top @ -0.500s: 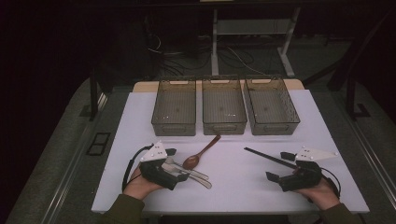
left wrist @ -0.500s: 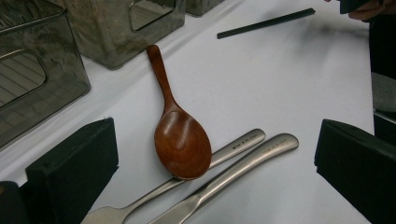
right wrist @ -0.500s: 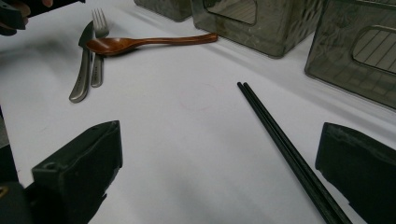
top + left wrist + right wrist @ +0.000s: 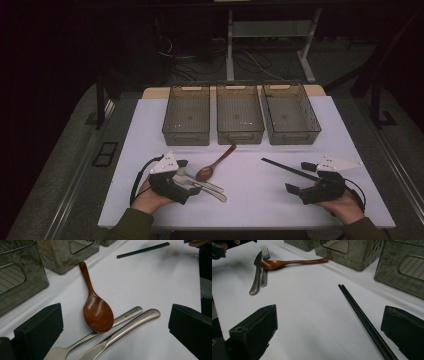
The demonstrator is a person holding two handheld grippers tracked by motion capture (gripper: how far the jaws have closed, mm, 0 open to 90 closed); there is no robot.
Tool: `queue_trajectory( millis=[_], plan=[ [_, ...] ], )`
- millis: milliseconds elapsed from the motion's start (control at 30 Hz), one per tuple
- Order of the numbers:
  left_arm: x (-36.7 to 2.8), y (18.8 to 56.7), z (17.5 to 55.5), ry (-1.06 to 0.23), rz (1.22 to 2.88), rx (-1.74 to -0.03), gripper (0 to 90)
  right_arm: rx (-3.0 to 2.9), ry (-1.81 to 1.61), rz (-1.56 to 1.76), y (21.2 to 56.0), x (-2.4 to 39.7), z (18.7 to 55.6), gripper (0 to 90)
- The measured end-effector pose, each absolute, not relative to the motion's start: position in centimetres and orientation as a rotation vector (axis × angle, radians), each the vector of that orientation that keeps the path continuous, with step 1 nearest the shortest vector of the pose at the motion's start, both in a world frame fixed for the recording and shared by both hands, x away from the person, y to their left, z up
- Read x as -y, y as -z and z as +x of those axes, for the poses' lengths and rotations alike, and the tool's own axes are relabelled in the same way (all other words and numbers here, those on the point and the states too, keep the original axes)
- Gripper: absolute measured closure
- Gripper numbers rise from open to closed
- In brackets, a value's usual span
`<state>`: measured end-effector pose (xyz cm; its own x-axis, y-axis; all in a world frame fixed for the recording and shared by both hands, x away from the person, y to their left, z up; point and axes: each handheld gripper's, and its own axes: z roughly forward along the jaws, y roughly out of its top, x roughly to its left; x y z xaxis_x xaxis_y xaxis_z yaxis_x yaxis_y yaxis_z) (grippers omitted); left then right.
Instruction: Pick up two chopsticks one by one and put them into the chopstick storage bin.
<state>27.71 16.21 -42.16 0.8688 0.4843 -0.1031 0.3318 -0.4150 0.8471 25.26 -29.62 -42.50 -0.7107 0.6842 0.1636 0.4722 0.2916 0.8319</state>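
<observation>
1. My left tongs sit at about 7 o'clock on the white table. Their jaws are wide open and hold nothing.
2. Between those open jaws I see a brown wooden spoon, a metal fork and a metal knife lying on the table.
3. The spoon's bowl rests on the fork's handle. The knife lies just beside the fork.
4. The spoon's handle points up toward 1 o'clock, at the middle bin.
5. My right tongs sit at about 5 o'clock. Their jaws are wide open too, with nothing gripped.
6. Two black chopsticks lie side by side, touching each other. They run on the table between the right jaws, nearer the right one, and neither jaw touches them.
7. Three see-through bins stand in a row at 12 o'clock: the left bin, the middle bin and the right bin.
</observation>
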Motion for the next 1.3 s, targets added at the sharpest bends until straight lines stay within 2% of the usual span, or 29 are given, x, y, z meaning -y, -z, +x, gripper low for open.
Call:
queue_trajectory(
  millis=[1300],
  plan=[
    [-16.4,42.2,27.5,-0.200,2.059,-0.591,0.0,-2.383,-1.340,1.061,40.8,30.1,26.5,1.1]
  ],
)
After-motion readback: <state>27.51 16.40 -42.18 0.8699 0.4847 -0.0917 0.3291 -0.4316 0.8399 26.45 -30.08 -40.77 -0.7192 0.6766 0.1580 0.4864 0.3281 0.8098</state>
